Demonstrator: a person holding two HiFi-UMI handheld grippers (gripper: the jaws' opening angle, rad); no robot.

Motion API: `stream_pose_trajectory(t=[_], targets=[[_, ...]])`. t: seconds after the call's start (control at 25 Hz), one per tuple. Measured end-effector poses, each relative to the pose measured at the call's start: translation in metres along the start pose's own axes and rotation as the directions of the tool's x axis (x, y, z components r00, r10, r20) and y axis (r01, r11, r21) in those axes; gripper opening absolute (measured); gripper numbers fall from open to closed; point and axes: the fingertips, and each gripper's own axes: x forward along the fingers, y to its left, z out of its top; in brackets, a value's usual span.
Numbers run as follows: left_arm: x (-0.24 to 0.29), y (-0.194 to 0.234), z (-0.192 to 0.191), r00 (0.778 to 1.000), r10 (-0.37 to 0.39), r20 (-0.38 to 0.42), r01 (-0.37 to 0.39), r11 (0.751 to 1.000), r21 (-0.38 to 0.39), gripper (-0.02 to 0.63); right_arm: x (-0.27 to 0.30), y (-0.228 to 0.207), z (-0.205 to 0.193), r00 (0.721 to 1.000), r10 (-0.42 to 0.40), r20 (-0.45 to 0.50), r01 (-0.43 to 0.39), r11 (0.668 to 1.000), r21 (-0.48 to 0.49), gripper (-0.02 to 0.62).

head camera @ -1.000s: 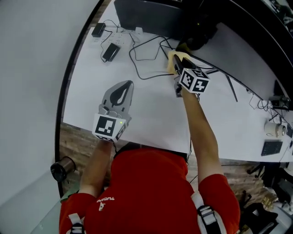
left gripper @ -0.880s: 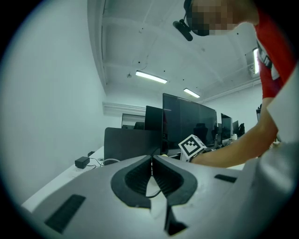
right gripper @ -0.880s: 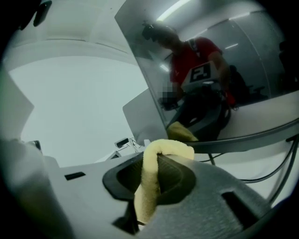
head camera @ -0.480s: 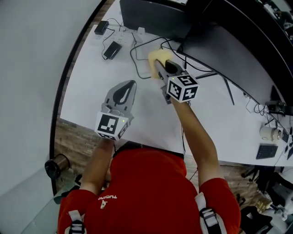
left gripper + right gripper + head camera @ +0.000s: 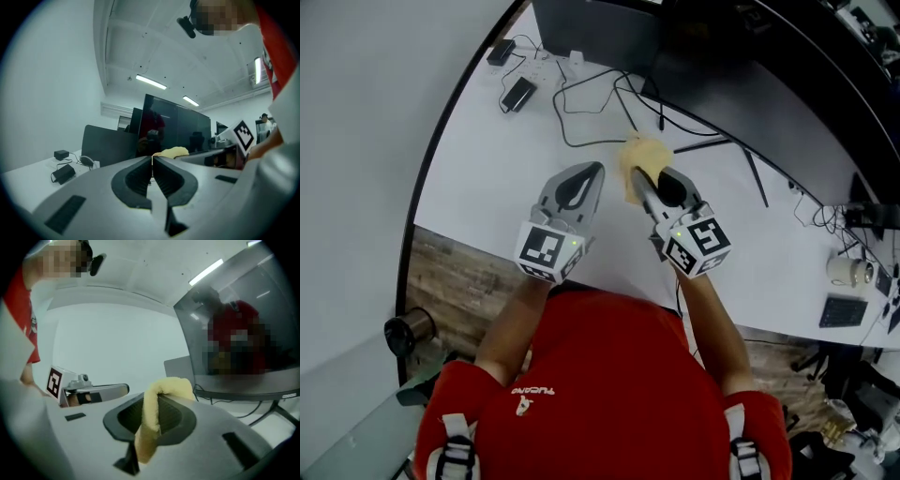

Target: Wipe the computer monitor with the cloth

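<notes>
Tool on our left: the left gripper (image 5: 592,174) is clenched on nothing. Its jaws meet edge to edge in its own view, and it hangs over the white desk (image 5: 478,187), aimed toward 1 o'clock.
Tool on our right: just beside it, at its 3 o'clock, the right gripper (image 5: 636,178) is clamped on the yellow cloth (image 5: 643,153) and aimed toward 11 o'clock.
Cloth: it is pinched at a fold, with a bunch standing proud of the jaw tips, held over the desk and not touching the screen.
Monitor: the computer monitor (image 5: 600,33) stands dark at 12 o'clock on the head view's far edge, well apart from the cloth, with loose cables (image 5: 600,98) lying between.
Handling: we judge the cloth light, soft and limp, so it will sag and fold where unsupported. Holding it close behind the bunch should keep a padded face forward. The screen likely wants only gentle pressure.
Views: only the right gripper view shows the fold running through the jaws and a tail hanging toward 6 o'clock. Only the head view shows the gap to the monitor. The left gripper view alone shows the glossy screen face, with the power adapter (image 5: 63,173) at 9 o'clock.
</notes>
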Motion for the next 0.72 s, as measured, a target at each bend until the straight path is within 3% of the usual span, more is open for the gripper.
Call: stream_pose_trajectory(t=[0.4, 0.72], targets=[[0.013, -0.094, 0.002, 0.993, -0.115, -0.014, 0.116, 0.993, 0.038, 0.011, -0.125, -0.022, -0.003, 0.985, -0.153, 0.081, 0.160, 0.984, -0.083, 0.058], [0.026, -0.140, -0.010, 0.978, -0.190, -0.081, 0.194, 0.980, 0.049, 0.011, -0.182, -0.033, -0.029, 0.971, -0.230, 0.066, 0.235, 0.969, -0.072, 0.057]])
